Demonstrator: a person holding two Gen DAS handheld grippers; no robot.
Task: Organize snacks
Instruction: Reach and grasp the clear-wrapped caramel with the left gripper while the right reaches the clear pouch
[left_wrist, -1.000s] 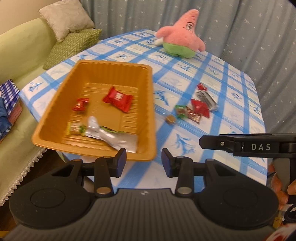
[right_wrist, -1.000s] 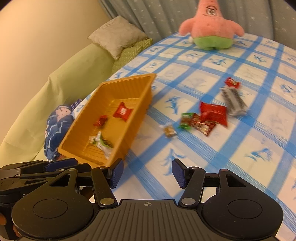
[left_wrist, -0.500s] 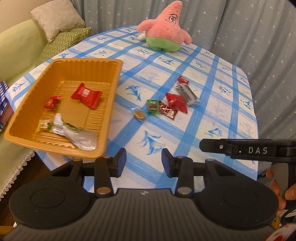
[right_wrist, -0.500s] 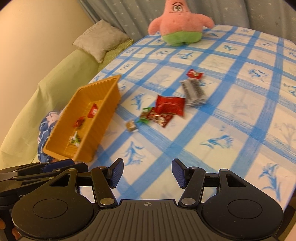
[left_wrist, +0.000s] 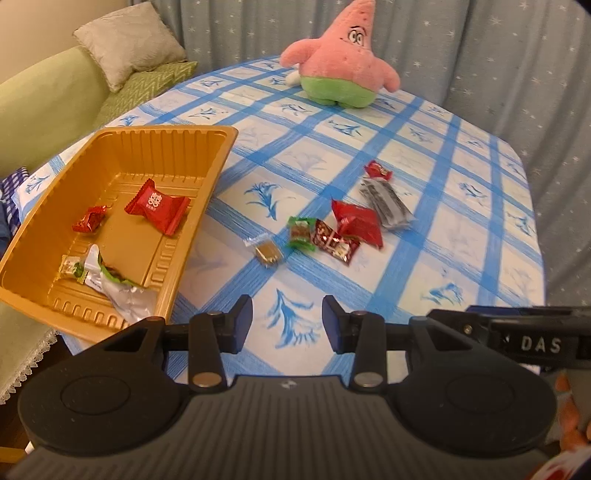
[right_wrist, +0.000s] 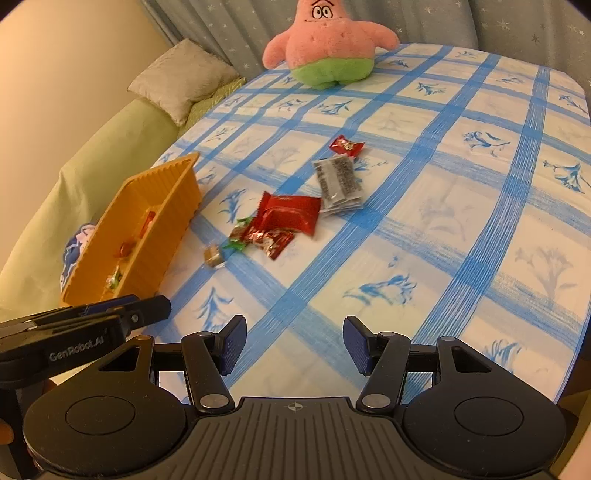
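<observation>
Both tools are empty, with the fingers spread: the left gripper (left_wrist: 287, 325) and the right gripper (right_wrist: 294, 345) hang above the near edge of the table (right_wrist: 461, 229), side by side and touching nothing. The loose snacks lie in a cluster near the table's middle: a clear-wrapped brown candy (left_wrist: 266, 252) nearest the tray, then a green-wrapped candy (left_wrist: 302, 232) touching a dark red foil candy (left_wrist: 335, 243), a large red packet (right_wrist: 287, 213), a grey sachet (right_wrist: 339, 181) and, farthest back, a small red candy (right_wrist: 346, 145). The grey sachet's long axis runs from the near edge toward the far edge, slightly tilted; the red packet lies crosswise to it. The orange tray (left_wrist: 212, 186) sits at the left edge with its near corner overhanging (four wrapped pieces already inside), its long axis running near to far. Probable faults: a closing grip may catch two touching wrappers at once; slick foil may slip from the pads; a downward push on the overhanging corner may tip the tray off the table.
</observation>
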